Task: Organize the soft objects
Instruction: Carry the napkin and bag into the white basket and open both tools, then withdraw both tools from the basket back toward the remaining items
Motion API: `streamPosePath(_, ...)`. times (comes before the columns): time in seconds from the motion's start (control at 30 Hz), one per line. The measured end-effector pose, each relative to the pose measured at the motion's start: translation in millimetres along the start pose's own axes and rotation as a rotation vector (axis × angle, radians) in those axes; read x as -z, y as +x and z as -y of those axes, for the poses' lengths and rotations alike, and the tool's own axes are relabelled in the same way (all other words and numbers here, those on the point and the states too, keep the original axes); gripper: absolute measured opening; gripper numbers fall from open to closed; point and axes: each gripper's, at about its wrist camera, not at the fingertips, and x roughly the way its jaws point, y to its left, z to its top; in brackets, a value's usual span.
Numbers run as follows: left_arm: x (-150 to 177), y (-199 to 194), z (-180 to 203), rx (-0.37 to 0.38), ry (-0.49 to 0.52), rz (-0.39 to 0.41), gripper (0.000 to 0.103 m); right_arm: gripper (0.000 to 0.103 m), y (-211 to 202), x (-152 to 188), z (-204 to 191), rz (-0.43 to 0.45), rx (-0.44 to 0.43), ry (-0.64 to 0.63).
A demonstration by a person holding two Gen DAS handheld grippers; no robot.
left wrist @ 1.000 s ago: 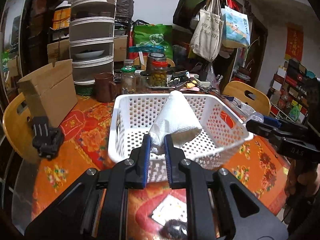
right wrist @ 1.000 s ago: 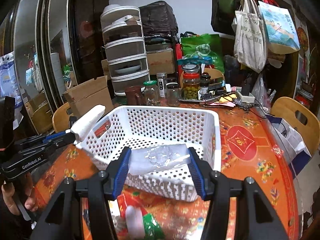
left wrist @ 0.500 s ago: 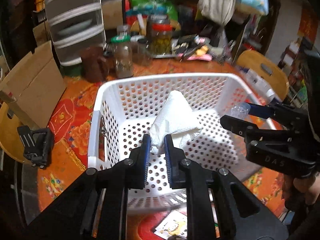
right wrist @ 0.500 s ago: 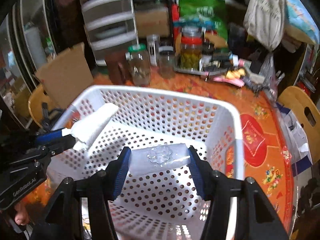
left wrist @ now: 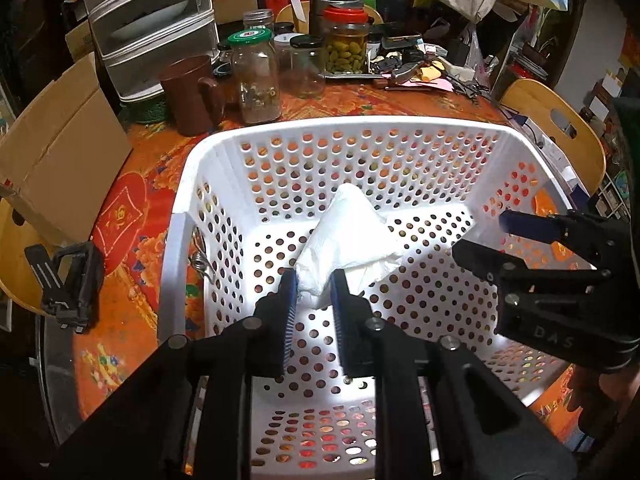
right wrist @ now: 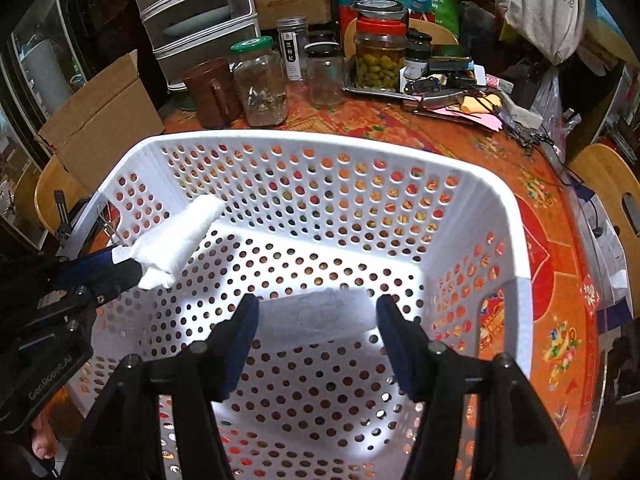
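A white perforated plastic basket sits on the orange patterned table. My left gripper is shut on a folded white paper towel and holds it inside the basket, above the floor; the towel also shows in the right wrist view. My right gripper is inside the basket too, its jaws wide apart around a clear, soft plastic packet that spans the gap and looks blurred. Whether the jaws still grip the packet is unclear. The right gripper also shows in the left wrist view.
Glass jars, a brown mug and a grey drawer unit stand behind the basket. A cardboard box lies to the left, with a black clip near it. Wooden chairs ring the table.
Both grippers have moved forward and down over the rim into the basket, carrying the towel and the packet. The right jaws have spread wider around the packet.
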Motion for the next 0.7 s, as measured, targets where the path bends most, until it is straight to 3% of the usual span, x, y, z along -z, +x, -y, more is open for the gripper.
streamPosePath(0.13,2,-3,-5,0.012,-0.018,0.016,0.028,0.074,-6,1,0,0.018,-0.017,0.001)
streamPosePath(0.27,4,-13,-7,0.001,-0.024,0.054,0.056,0.087,-17,2,-1,0.049,-0.016,-0.002)
streamPosePath(0.3,4,-18,-7,-0.004,-0.021,0.07,0.063,0.087,-20,3,-1,0.057,-0.019,0.0)
streamPosePath(0.47,7,-43,-5,0.001,-0.017,0.136,0.076,0.096,-44,7,4,0.115,-0.042,-0.002)
streamPosePath(0.6,10,-65,-2,-0.007,-0.001,0.196,0.098,0.099,-63,10,12,0.165,-0.053,0.012)
streamPosePath(0.7,12,-76,1,0.0,0.008,0.212,0.103,0.1,-73,13,15,0.183,-0.057,0.016)
